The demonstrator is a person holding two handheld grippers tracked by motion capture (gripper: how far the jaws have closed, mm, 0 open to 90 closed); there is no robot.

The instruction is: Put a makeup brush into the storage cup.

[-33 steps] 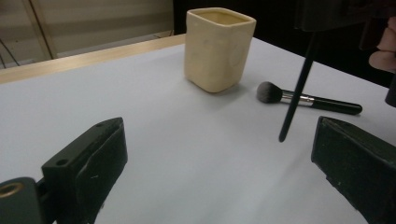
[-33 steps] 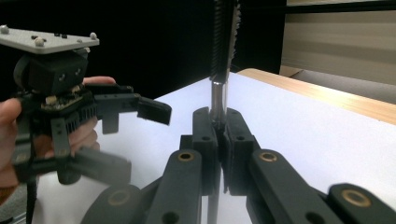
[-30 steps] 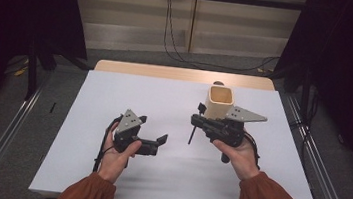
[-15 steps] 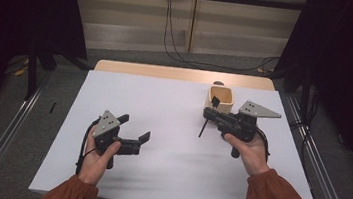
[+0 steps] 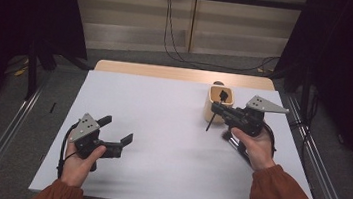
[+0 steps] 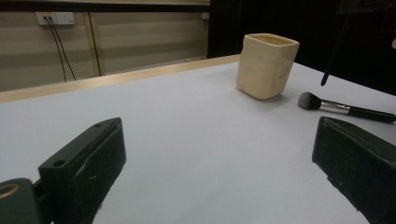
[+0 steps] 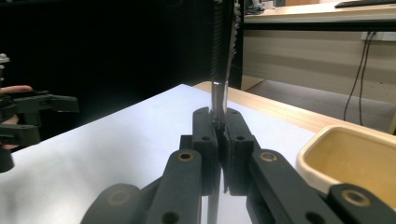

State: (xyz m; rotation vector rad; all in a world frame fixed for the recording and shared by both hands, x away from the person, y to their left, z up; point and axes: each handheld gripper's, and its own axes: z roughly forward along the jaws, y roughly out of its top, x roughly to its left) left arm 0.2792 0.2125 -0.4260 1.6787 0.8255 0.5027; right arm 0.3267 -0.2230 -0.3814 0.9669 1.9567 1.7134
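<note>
Between the clamped jaws of the right gripper (image 7: pixel 219 154) a thin brush (image 7: pixel 218 60) stands upright beside the beige cup (image 5: pixel 218 102), seemingly poised for dropping in, while the left gripper (image 5: pixel 119 133) waits with jaws apart over the desk (image 5: pixel 171 124).

Dim, even light falls from overhead onto the matte white tabletop (image 5: pixel 171 129), leaving only faint, soft shadows. The surrounding room sinks into black. Close-up black plastic jaws blur slightly, and the pictures look grainy.

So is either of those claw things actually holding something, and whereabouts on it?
The right gripper pinches a thin brush at its metal collar. The left gripper holds nothing.
</note>
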